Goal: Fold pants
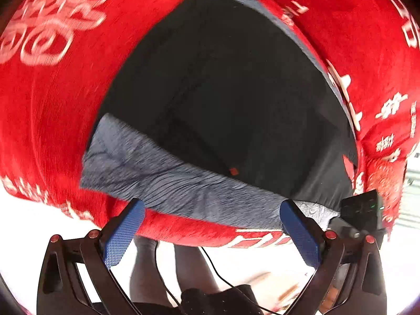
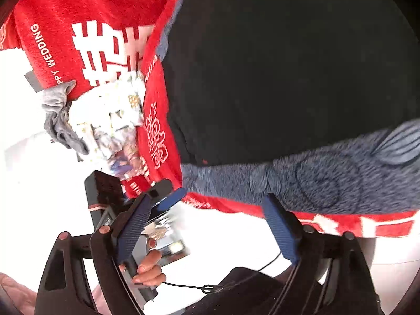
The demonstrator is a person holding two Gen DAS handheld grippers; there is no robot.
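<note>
Now both sets of jaws gape wide, empty. Left gripper (image 1: pixel 212 219) and right gripper (image 2: pixel 223 204) point down at the grey fleece waistband edge of black pants (image 1: pixel 223 78) on red blanket (image 1: pixel 52 118).

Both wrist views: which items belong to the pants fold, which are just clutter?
Job:
- black pants with grey fleece lining
- left claw, open
- right claw, open

Lying about:
- red printed blanket underneath
- grey cloth
- crumpled patterned wrapper
</note>
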